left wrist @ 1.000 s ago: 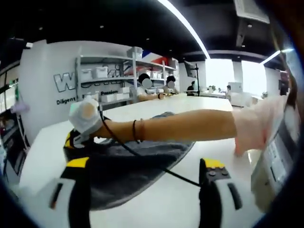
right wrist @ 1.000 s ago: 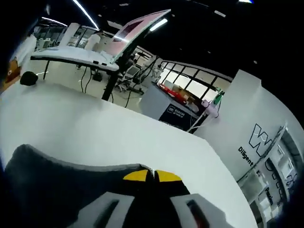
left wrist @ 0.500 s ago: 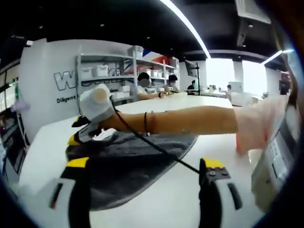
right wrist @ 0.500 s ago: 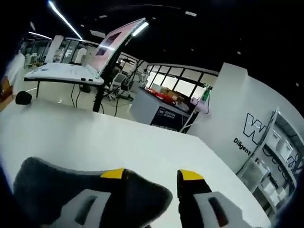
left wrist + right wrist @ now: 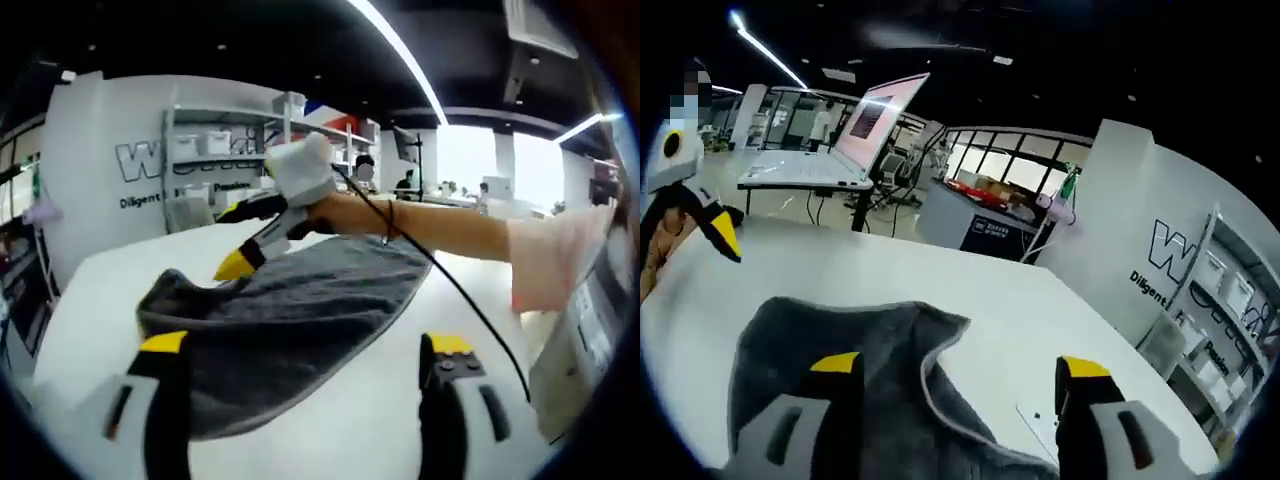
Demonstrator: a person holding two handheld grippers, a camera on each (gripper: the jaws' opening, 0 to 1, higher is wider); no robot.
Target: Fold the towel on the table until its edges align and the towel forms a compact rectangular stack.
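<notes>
Setting: open-plan workroom, dark ceiling with strip lights, a white wall with large lettering, and a shelving rack (image 5: pixel 215 150) holding white bins.

Surface: one white table (image 5: pixel 970 300), broad and bare around the cloth.

Item 1 — towel (image 5: pixel 290 330), one, dark grey with a paler stitched edge. It lies on the table, folded over itself: in the right gripper view the towel (image 5: pixel 830 330) shows an upper layer whose curved edge sits over a lower one. The edges do not line up, and one corner is bunched at the far left in the left gripper view.

Item 2 — left gripper (image 5: pixel 305 345), one. Jaws spread wide, yellow-tipped, nothing between them; they hang over the near edge of the towel. In the right gripper view it enters at the far left (image 5: pixel 720 235), well apart from the towel.

Item 3 — right gripper (image 5: pixel 960 365), one. Jaws wide apart and empty, poised above the towel. In the left gripper view it appears (image 5: pixel 240 262) held over the far part of the towel, nose angled downward; whether it touches the cloth is hard to judge there.

Item 4 — person's forearm (image 5: pixel 440 228), one, bare and extended across the view from a pale pink sleeve (image 5: pixel 550 260), with a dark band at the wrist and a black cable trailing below.

Also — one open laptop (image 5: pixel 855 135) on a separate desk.
</notes>
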